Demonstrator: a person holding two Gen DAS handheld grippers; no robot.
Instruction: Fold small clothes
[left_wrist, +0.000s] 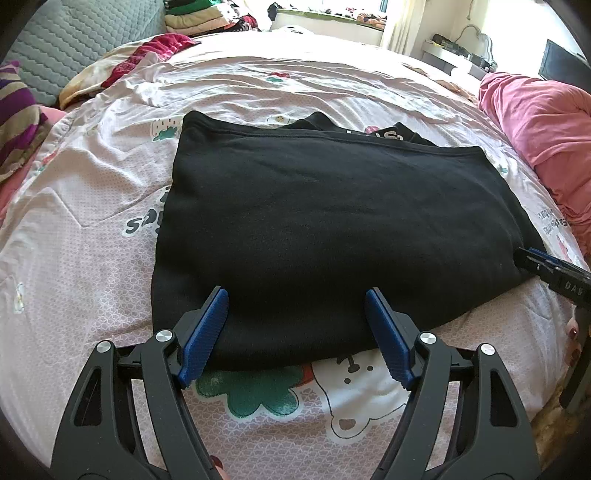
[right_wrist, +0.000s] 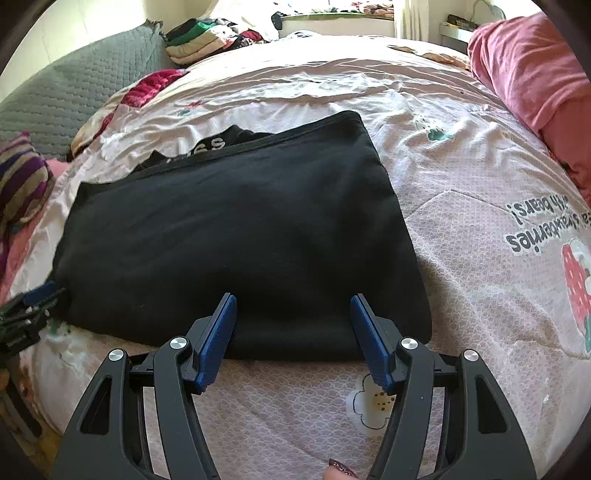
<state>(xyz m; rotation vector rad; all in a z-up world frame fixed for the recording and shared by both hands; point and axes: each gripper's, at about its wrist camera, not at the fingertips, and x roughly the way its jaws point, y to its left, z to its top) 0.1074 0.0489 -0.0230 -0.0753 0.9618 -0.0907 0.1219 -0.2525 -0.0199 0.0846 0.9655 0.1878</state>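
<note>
A black garment (left_wrist: 314, 221) lies folded flat on the pink printed bedsheet (left_wrist: 92, 206); a layer with white lettering (left_wrist: 391, 134) peeks out at its far edge. It also shows in the right wrist view (right_wrist: 236, 229). My left gripper (left_wrist: 297, 299) is open, its blue pads over the garment's near edge, left part. My right gripper (right_wrist: 293, 301) is open over the near edge, right part. The right gripper also shows at the garment's right corner in the left wrist view (left_wrist: 535, 264). The left gripper shows at the left edge of the right wrist view (right_wrist: 33, 306).
A pink quilt (left_wrist: 539, 125) is bunched on the right side of the bed. A grey quilted cushion (left_wrist: 66, 44) and a striped pillow (left_wrist: 18, 125) lie at the left. Stacked folded clothes (left_wrist: 199, 18) sit at the far end. A white shelf (left_wrist: 458, 55) stands by the window.
</note>
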